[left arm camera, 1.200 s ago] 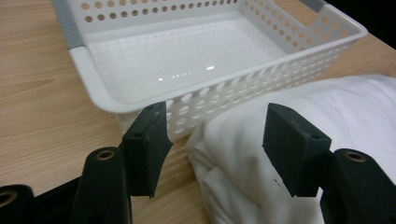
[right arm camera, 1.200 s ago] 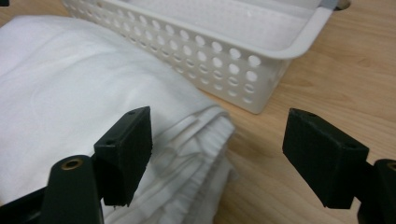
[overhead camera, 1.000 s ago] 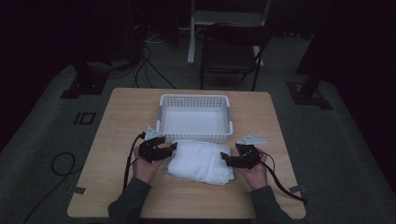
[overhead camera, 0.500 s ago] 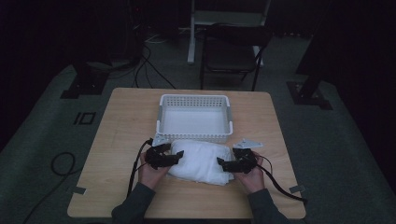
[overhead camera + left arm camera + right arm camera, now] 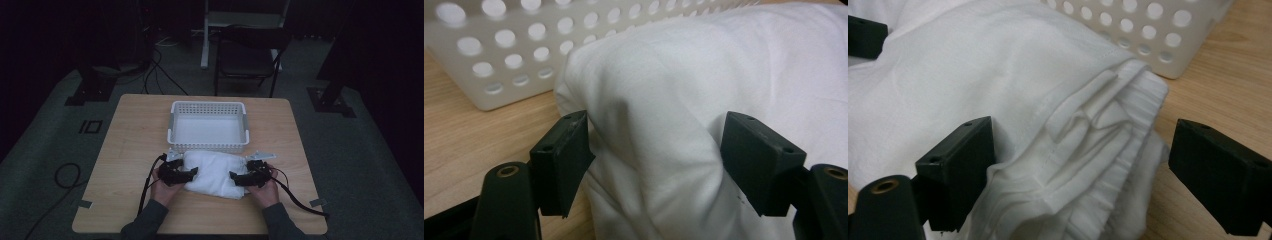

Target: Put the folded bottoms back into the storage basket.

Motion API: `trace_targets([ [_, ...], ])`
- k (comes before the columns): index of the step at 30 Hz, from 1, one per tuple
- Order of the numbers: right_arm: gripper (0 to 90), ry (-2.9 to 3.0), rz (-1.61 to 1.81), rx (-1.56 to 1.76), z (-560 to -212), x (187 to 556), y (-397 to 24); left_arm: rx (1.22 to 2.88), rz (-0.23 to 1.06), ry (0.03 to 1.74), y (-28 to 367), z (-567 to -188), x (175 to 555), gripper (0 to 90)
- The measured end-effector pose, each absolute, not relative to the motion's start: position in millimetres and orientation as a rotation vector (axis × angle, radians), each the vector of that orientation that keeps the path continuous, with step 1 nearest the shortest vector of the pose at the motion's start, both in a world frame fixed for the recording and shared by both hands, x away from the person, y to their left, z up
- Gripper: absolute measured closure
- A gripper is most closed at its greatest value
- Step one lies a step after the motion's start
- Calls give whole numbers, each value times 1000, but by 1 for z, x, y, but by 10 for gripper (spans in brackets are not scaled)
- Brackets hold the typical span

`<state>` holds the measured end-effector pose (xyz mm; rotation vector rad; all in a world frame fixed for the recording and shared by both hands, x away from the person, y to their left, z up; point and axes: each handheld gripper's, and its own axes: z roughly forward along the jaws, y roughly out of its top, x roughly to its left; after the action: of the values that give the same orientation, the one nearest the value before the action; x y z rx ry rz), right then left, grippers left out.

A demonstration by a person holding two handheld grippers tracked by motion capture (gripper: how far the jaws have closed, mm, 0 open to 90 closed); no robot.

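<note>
Beside basket [image 5: 208,126] | folded cloth [image 5: 216,172] long axis left-right | both claws released, straddling its ends

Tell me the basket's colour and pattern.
White basket, its wall dotted with round holes; clearest in the left gripper view.

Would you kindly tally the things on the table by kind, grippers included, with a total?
White perforated basket: 1
Folded white cloth: 1
Black hand-held grippers, the left gripper and the right gripper: 2
Total: 4
</note>
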<state>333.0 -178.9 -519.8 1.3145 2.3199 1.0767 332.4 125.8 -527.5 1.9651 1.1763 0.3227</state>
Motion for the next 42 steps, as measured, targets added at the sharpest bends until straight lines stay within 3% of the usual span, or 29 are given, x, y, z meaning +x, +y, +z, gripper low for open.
trace_targets([
  [12, 91, 2375, 1096, 1429, -534, 342, -176, 1979, 287, 1209, 127, -542, 340, 165],
  [17, 90, 2411, 1184, 1516, -543, 349, -183, 1946, 193, 1262, 132, -549, 346, 103],
  [24, 93, 2442, 1203, 1494, -546, 351, -180, 1950, 163, 1247, 133, -550, 348, 104],
  [28, 109, 2457, 1208, 1474, -546, 352, -177, 1952, 102, 1221, 134, -549, 350, 189],
  [30, 181, 2464, 1212, 1479, -545, 352, -177, 1948, 75, 1212, 135, -549, 351, 236],
  [37, 305, 2502, 1258, 1507, -544, 355, -178, 1925, 7, 1210, 136, -549, 351, 377],
  [42, 398, 2504, 1274, 1525, -544, 354, -179, 1940, 35, 1198, 133, -545, 347, 517],
])
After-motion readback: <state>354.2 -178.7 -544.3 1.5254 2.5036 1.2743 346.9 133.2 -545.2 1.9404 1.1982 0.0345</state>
